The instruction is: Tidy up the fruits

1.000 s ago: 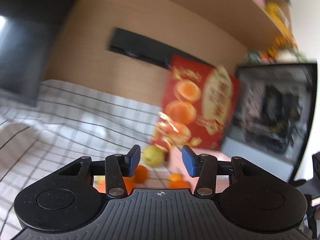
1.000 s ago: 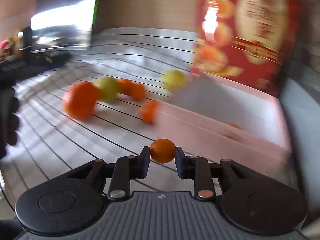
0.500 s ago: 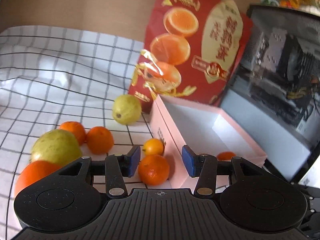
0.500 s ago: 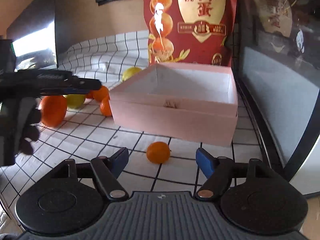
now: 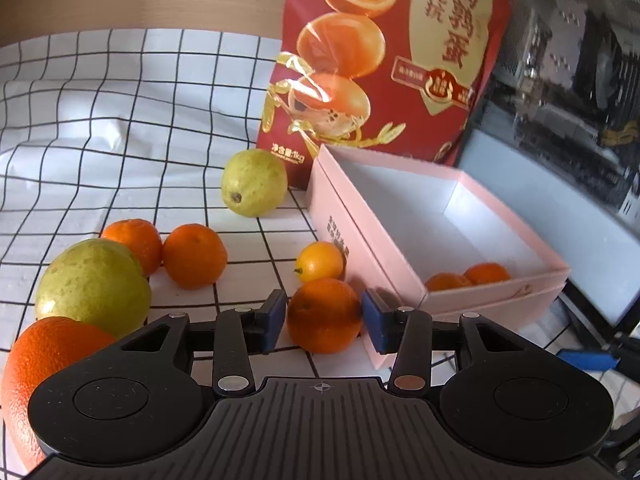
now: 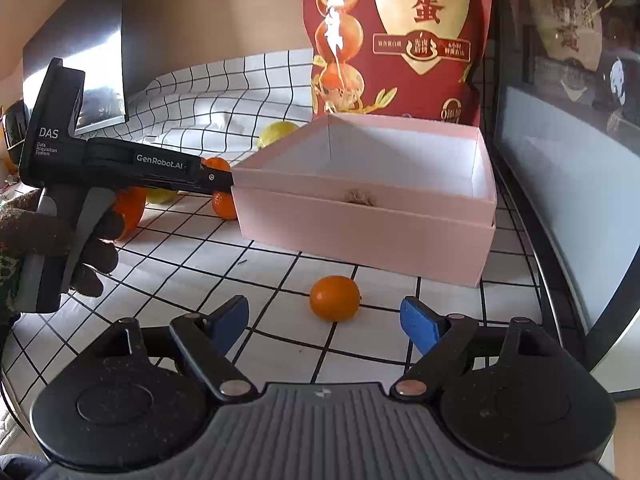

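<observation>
In the left wrist view, the left gripper (image 5: pixel 324 326) is placed around a tangerine (image 5: pixel 323 315) that rests on the checked cloth (image 5: pixel 132 120), just beside the near corner of the pink box (image 5: pixel 496 312). The blue pads stand at each side of the fruit with a thin gap, so the jaws are half open and, as I judge, do not yet press on it; the step in hand seems to be the picking of this tangerine. The next move calls for closing the pads on its widest part and then lifting it over the box wall, which is very near to the right pad. The pink box is open and holds two small orange fruits in its near corner; the rest of its white floor is bare. Outside it lie a small kumquat (image 5: pixel 320 262), two more tangerines (image 5: pixel 195 256), two green-yellow guavas (image 5: pixel 254 182) and a big orange (image 5: pixel 44 364). In the right wrist view, the right gripper (image 6: pixel 324 322) has its jaws opening wide and holds nothing; a small orange fruit (image 6: pixel 335 298) lies on the cloth just ahead, between the line of the pads and the box front, touching neither. From this side the box's contents are hidden behind its wall. At the left a gloved hand (image 6: pixel 52 248) holds the other gripper.
</observation>
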Available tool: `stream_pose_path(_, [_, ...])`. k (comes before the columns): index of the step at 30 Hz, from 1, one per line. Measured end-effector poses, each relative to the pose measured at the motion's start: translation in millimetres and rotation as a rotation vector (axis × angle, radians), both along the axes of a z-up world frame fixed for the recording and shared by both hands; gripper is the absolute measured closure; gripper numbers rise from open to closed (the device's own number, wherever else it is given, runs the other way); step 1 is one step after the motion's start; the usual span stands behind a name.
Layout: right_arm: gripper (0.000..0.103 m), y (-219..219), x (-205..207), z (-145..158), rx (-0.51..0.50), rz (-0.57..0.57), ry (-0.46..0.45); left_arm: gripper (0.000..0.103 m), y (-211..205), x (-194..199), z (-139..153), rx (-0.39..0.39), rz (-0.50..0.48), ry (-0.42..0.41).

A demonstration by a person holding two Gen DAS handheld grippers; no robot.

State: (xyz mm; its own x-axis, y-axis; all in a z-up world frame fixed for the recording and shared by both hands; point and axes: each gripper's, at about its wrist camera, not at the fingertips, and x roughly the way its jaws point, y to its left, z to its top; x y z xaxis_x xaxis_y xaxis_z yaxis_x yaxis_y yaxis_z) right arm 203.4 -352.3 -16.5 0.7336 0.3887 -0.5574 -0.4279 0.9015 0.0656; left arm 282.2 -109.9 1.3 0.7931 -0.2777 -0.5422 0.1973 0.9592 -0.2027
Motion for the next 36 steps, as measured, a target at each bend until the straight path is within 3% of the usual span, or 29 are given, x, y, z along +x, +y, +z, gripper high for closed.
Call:
stream_pose_path(3, [0.019,-1.0,-0.3,-1.0,0.004,-0.010,0.007,0.055,-5.4,-1.2,-2.8,0.043,-0.010,-0.005])
stream_pose_path(11, [0.019,-5.6,0.2,-0.6,0.021,-0.029,0.009,0.056,-2.7,-30.5,4.6,0.060,-0.015,-0.041])
stream_pose_path(17, [0.019,-5.0,3.4,-1.1,0.014,-0.036,0.023,0.056,-17.4,-84.3,12.0,-0.035,-0.180,-0.052])
stream_pose_path(21, [0.019,-3.8,6.1,-2.5,-0.001,-0.059,0.043,0.056,-34.2,-102.5,5.7,-0.009,-0.249,-0.032])
stream_pose_path(27, [0.016,4.7,11.3,-6.0,-0.066,-0.061,0.081,0.055,-31.3,-109.8,-3.5,0.041,-0.199,-0.049])
stream_pose_path(31, [0.001,13.1,10.9,-8.1,-0.119,-0.083,0.101,0.053,-19.1,-107.5,-9.8,0.035,-0.178,-0.029])
stream_pose_path(36, [0.000,12.0,11.1,-7.9,-0.122,-0.088,0.118,0.055,-10.6,-119.0,-3.8,0.055,-0.128,-0.089])
